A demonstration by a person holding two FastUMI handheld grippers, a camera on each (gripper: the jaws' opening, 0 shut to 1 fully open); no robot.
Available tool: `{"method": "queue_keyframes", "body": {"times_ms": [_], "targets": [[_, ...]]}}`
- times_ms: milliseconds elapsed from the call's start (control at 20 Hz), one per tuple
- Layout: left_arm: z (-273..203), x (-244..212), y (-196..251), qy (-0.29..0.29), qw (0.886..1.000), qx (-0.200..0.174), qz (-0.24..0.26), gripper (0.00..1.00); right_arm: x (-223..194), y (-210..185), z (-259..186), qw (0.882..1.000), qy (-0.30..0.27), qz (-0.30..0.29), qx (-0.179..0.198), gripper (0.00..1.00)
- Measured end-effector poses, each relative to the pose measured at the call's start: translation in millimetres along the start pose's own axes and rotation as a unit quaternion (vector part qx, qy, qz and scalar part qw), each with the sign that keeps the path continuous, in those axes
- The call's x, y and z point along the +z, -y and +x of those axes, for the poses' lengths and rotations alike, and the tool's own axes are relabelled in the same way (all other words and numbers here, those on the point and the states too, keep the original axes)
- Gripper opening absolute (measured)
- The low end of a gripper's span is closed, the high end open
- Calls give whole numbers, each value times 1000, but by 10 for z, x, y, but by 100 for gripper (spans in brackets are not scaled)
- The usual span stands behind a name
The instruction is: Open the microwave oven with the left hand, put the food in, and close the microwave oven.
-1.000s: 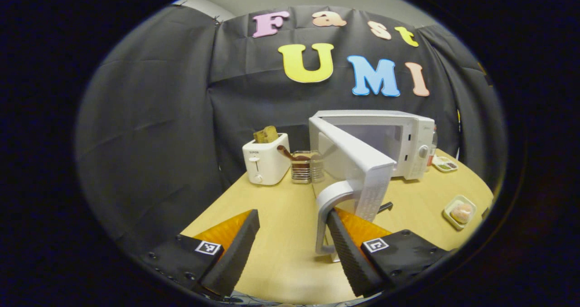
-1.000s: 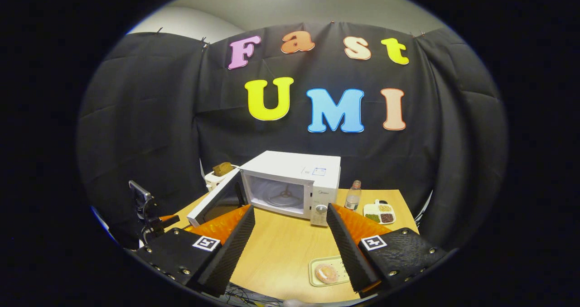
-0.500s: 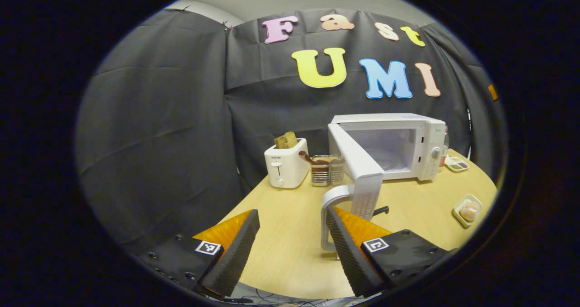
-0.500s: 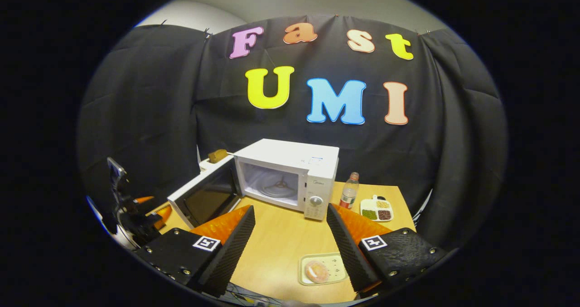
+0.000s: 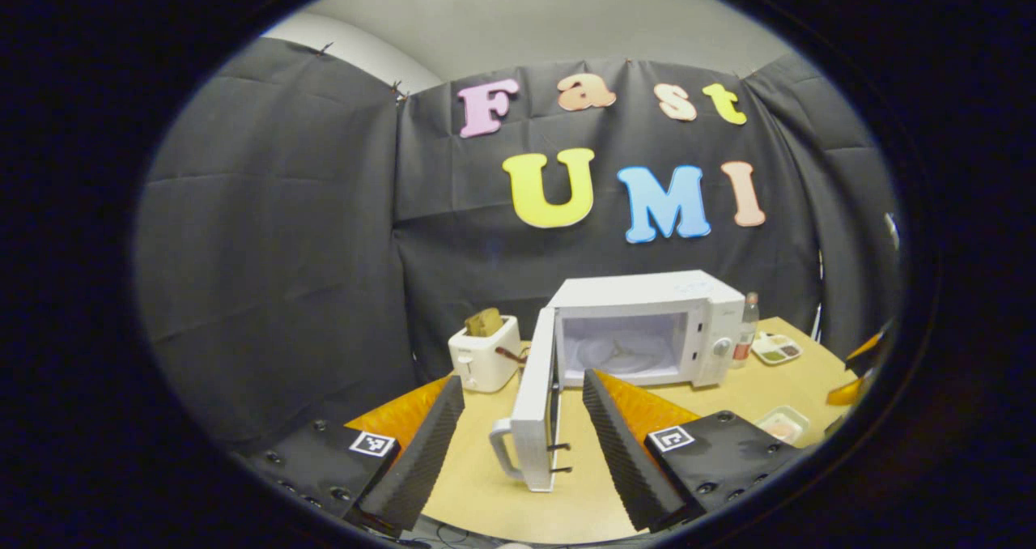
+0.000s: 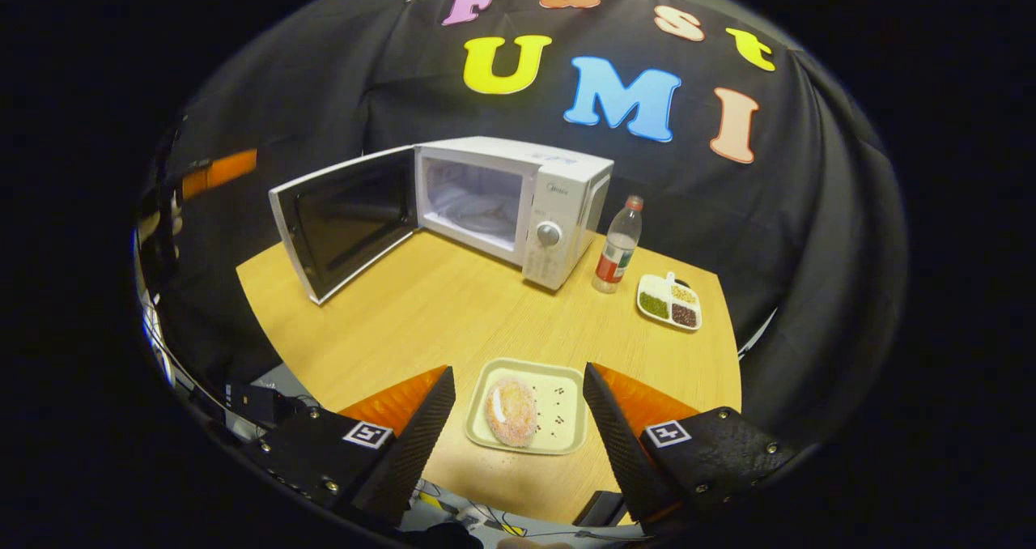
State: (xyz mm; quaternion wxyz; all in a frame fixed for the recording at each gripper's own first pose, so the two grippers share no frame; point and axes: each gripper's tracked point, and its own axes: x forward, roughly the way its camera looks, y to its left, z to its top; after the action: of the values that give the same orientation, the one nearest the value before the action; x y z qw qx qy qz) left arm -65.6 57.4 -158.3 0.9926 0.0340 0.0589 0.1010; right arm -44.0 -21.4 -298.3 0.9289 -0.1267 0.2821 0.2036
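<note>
The white microwave (image 5: 647,322) (image 6: 526,201) stands at the back of the wooden table with its door (image 5: 536,407) (image 6: 344,219) swung wide open and the cavity showing. My left gripper (image 5: 518,436) is open, pulled back from the door, whose handle (image 5: 503,452) sits between its fingers but apart from them. The food, a pinkish round pastry (image 6: 511,411), lies on a pale square tray (image 6: 558,415) (image 5: 781,426) near the front edge. Above that tray my right gripper (image 6: 518,431) is open, one finger on either side of it.
A white toaster (image 5: 484,353) with bread stands left of the microwave. A bottle (image 6: 617,245) and a small divided dish (image 6: 670,302) of beans sit to its right. The other gripper (image 6: 202,176) shows at the far left in the right gripper view.
My left gripper let go of the door handle and drew back and up; the door stands wider. My right gripper tipped down and moved over the food tray.
</note>
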Motion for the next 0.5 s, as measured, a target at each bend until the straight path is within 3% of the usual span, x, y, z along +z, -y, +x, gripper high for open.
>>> {"method": "queue_keyframes", "body": {"times_ms": [250, 500], "targets": [[-249, 761, 578, 48, 999, -7, -8, 100, -546, -60, 407, 998, -41, -8, 56, 98], [-451, 1101, 945, 57, 998, 1, 15, 100, -828, 8, 853, 994, -69, -37, 79, 98]]}}
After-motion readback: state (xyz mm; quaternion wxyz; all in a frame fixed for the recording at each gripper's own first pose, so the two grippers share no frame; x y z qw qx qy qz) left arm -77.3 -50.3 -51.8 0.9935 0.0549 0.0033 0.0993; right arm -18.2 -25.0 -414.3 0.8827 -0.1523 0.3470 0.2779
